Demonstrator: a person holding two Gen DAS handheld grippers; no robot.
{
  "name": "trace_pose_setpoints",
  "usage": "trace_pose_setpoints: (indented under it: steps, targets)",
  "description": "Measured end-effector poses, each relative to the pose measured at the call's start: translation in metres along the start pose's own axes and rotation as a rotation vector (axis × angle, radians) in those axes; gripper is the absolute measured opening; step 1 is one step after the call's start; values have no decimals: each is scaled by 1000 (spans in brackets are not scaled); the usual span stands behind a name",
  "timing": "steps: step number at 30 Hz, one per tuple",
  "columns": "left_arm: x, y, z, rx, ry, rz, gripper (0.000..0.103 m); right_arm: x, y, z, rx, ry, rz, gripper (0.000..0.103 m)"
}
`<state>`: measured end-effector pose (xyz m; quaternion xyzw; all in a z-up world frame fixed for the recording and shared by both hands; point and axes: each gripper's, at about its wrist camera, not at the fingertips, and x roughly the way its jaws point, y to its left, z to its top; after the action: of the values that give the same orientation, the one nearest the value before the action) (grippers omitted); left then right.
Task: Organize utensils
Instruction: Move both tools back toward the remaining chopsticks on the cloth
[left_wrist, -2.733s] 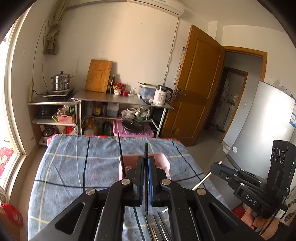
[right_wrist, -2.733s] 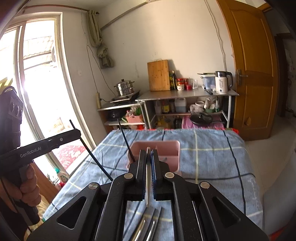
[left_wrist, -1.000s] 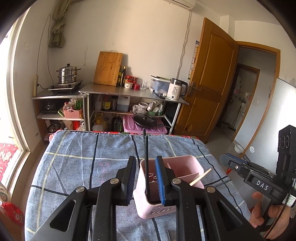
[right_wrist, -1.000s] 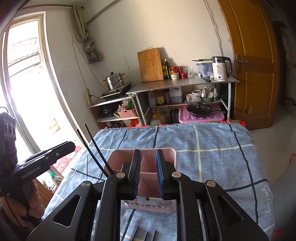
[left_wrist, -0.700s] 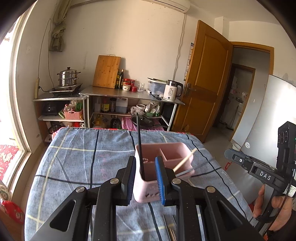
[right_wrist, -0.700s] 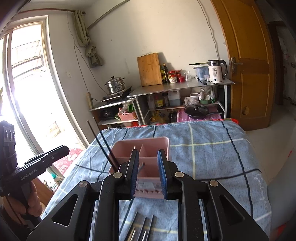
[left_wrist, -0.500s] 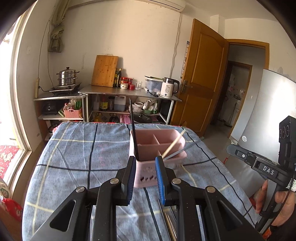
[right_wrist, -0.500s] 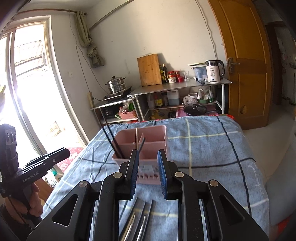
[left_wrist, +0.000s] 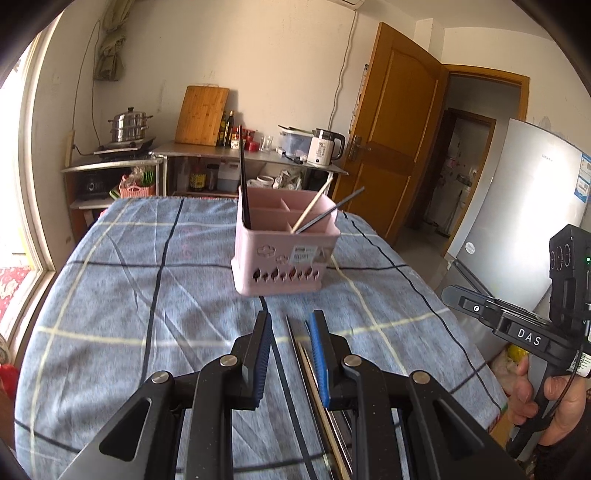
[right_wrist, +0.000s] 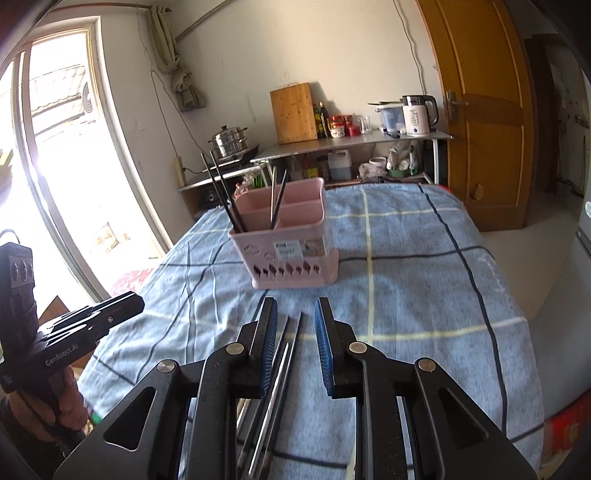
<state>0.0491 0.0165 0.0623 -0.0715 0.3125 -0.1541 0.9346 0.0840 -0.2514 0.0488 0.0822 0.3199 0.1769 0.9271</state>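
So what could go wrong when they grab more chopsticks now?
The loose chopsticks lie bunched side by side on the blanket, so the right tool might pinch several together, or snag the soft cloth. The pink holder looks light, and its leaning sticks could tip it if bumped.

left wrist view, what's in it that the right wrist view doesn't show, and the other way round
Only the left wrist view shows the silver fridge and the open doorway beside it. Only the right wrist view shows the bright window. Both show the pink holder with chopsticks standing in it, the checked blue cloth, more chopsticks lying near the fingers, and the kettle.
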Motion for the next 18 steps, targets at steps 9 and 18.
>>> trace_pose_setpoints:
  steps: [9,18]
  targets:
    - [-6,0,-21,-1,18,-10,21,1,0,-26,0,53,0,22]
    - [-3,2,-27,-4,15,-6,21,3,2,-31,-7,57,-7,22]
